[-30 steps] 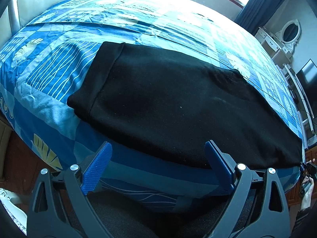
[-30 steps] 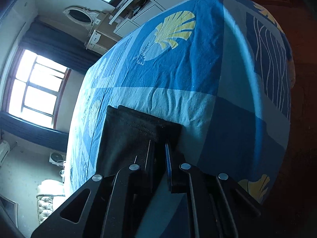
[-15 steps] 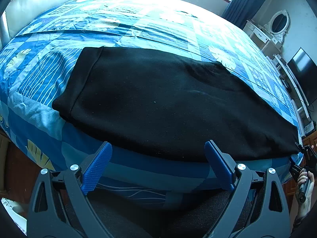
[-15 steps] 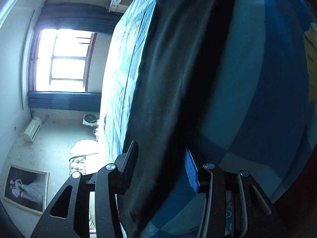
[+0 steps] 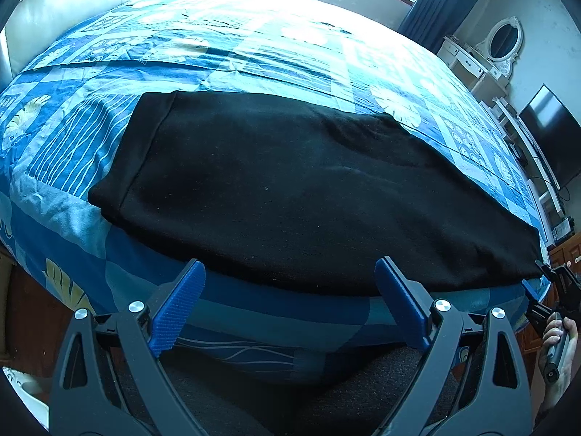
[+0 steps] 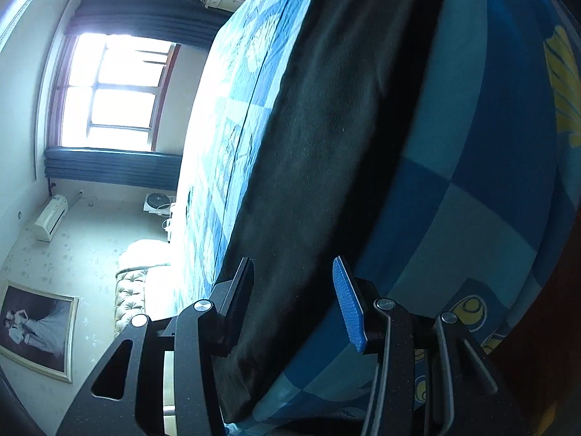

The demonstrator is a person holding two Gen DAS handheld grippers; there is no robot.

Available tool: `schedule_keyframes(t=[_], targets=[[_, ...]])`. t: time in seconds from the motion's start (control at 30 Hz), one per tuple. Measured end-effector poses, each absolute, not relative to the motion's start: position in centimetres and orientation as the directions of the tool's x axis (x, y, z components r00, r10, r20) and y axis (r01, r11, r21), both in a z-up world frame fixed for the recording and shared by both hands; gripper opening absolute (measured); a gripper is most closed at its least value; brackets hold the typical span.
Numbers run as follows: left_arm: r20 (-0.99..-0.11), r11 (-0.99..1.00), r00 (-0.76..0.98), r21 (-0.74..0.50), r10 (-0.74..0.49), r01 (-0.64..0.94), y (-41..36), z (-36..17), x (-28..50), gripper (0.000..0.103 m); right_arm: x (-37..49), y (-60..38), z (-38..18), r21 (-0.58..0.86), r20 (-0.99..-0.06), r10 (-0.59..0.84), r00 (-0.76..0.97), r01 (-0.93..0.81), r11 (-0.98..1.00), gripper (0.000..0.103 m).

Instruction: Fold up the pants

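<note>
Black pants (image 5: 308, 196) lie flat, folded lengthwise into one long smooth strip along the near edge of the blue patterned bed (image 5: 254, 47); left tongs (image 5: 290, 305) and right tongs (image 6: 294, 301) both spread apart, gripping nothing.

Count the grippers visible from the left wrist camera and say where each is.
2. The left gripper fills the bottom foreground, fingers spread wide before the black pants. The right gripper sits at the far right edge, by the pants' end.
</note>
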State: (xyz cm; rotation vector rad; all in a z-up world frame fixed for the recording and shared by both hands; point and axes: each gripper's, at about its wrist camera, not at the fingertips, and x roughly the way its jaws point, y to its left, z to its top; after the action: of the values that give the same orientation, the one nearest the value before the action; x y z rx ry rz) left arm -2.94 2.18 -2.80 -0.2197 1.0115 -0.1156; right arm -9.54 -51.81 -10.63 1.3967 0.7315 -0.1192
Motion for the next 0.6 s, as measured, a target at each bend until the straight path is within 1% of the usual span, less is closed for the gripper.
schedule_keyframes(t=[0.1, 0.27, 0.4, 0.53, 0.57, 0.6], targets=[[-0.826, 0.973, 0.529, -0.232, -0.196, -0.002, 2.0, -2.7, -3.1, 0.094, -8.1, -50.6, -11.7, 0.862, -0.506, 0.382, 0.773, 0.463, 0.205, 0.047], [-0.828, 0.972, 0.525, -0.236, -0.198, -0.007, 2.0, -2.9, -3.1, 0.094, -5.8, -47.9, -11.1, 0.896, -0.444, 0.462, 0.768, 0.381, 0.227, 0.047], [-0.830, 0.973, 0.521, -0.232, -0.198, 0.000, 1.7, -3.0, -3.1, 0.094, -4.0, -45.1, -11.1, 0.886, -0.462, 0.516, 0.721, 0.358, 0.293, 0.047], [-0.830, 0.973, 0.519, -0.232, -0.204, 0.011, 1.4, -3.0, -3.3, 0.094, -2.9, -43.2, -10.5, 0.870, -0.489, 0.534, 0.690, 0.336, 0.362, 0.046], [-0.829, 0.973, 0.520, -0.232, -0.205, 0.013, 1.4, -3.0, -3.3, 0.094, -2.7, -43.2, -10.1, 0.863, -0.498, 0.531, 0.685, 0.331, 0.382, 0.045], [-0.829, 0.973, 0.520, -0.231, -0.205, 0.014, 1.3, -3.0, -3.3, 0.094, -2.4, -42.7, -9.9, 0.856, -0.508, 0.533, 0.676, 0.327, 0.401, 0.038]])
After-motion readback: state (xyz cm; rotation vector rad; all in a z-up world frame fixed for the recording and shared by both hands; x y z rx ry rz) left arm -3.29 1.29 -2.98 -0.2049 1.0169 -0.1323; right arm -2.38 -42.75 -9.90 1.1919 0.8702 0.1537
